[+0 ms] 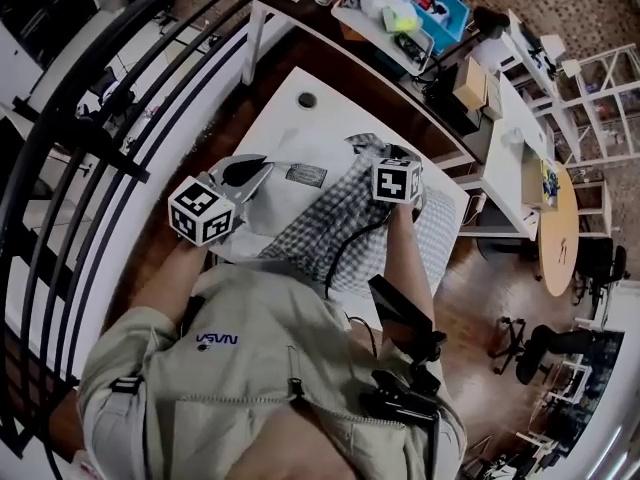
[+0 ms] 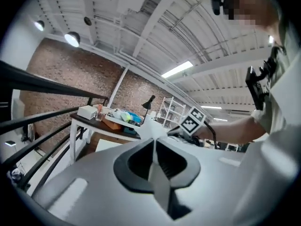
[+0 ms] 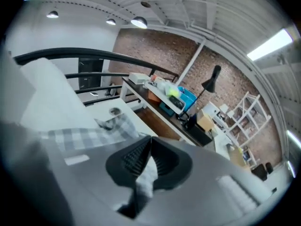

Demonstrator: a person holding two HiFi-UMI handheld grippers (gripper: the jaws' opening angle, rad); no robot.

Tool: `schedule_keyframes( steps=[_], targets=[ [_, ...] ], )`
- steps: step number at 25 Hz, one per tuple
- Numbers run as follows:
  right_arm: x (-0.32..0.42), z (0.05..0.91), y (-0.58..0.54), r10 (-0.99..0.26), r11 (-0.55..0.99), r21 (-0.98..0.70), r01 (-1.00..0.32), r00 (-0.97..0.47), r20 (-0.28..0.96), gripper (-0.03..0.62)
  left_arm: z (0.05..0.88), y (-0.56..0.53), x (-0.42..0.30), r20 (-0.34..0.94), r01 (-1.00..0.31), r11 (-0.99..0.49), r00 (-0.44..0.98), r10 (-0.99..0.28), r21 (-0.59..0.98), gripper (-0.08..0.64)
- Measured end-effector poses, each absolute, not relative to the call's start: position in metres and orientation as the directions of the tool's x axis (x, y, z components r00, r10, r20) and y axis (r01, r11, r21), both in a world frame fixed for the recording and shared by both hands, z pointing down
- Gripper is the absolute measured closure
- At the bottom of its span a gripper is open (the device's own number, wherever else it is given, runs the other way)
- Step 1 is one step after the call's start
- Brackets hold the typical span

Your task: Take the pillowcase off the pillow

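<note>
In the head view the grey-and-white checked pillowcase (image 1: 335, 223) hangs between my two grippers over the white table (image 1: 300, 123). The white pillow (image 1: 272, 213) sticks out of it on the left. My left gripper (image 1: 258, 174) is shut on a thin fold of white pillow fabric (image 2: 158, 185), seen pinched between its jaws in the left gripper view (image 2: 154, 144). My right gripper (image 1: 385, 160) is shut on a bunch of the checked pillowcase (image 3: 146, 175); in the right gripper view (image 3: 149, 146) the checked cloth (image 3: 89, 136) stretches away to the left toward the pillow (image 3: 42, 98).
A black railing (image 1: 100, 118) runs along the left of the table. Beyond the table stands a desk (image 1: 330, 38) with a blue bin (image 1: 442, 6) and clutter. A round wooden table (image 1: 560, 230) and office chairs (image 1: 545, 348) are on the right.
</note>
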State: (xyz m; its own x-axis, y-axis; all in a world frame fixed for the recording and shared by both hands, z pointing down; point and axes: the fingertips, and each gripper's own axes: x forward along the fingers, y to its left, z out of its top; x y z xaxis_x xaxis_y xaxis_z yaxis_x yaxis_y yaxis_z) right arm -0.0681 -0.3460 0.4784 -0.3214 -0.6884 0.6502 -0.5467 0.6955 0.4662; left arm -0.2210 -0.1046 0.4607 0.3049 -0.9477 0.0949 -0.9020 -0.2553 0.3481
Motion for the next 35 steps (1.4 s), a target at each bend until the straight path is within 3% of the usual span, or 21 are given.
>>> schedule_keyframes(
  steps=[6,10,13,16,20,23,30,35],
  targets=[
    [-0.042,0.504,-0.328,-0.669,0.688,0.404,-0.602,-0.312,0.675,0.58,0.521,-0.155,-0.239,0.265,-0.916,-0.172,0.279,-0.923,0.363,0.541],
    [-0.048,0.48,-0.308,-0.699,0.655,0.343,-0.673,-0.369,0.612,0.518,0.524,-0.161,-0.234,0.292,-0.92,-0.227,0.323,-0.9,0.32,0.533],
    [-0.048,0.457,-0.268,-0.707,0.642,0.241,-0.728,-0.441,0.553,0.509,0.521,-0.143,-0.24,0.276,-0.915,-0.231,0.328,-0.903,0.331,0.427],
    [-0.048,0.449,-0.209,-0.678,0.664,0.151,-0.732,-0.503,0.536,0.509,0.523,-0.113,-0.246,0.262,-0.896,-0.212,0.329,-0.907,0.391,0.38],
    [-0.052,0.468,-0.131,-0.592,0.716,0.048,-0.696,-0.569,0.571,0.508,0.55,-0.071,-0.229,0.347,-0.862,-0.232,0.408,-0.844,0.45,0.232],
    [-0.056,0.483,-0.089,-0.529,0.757,0.0,-0.654,-0.612,0.588,0.506,0.565,-0.045,-0.208,0.394,-0.858,-0.258,0.446,-0.804,0.445,0.219],
    [-0.064,0.517,-0.028,-0.373,0.852,-0.082,-0.518,-0.709,0.599,0.485,0.584,-0.015,-0.173,0.469,-0.886,-0.178,0.386,-0.795,0.427,0.219],
    [-0.069,0.553,-0.009,-0.306,0.874,-0.108,-0.473,-0.709,0.636,0.471,0.609,-0.013,-0.167,0.514,-0.886,-0.175,0.4,-0.759,0.43,0.244]
  ],
)
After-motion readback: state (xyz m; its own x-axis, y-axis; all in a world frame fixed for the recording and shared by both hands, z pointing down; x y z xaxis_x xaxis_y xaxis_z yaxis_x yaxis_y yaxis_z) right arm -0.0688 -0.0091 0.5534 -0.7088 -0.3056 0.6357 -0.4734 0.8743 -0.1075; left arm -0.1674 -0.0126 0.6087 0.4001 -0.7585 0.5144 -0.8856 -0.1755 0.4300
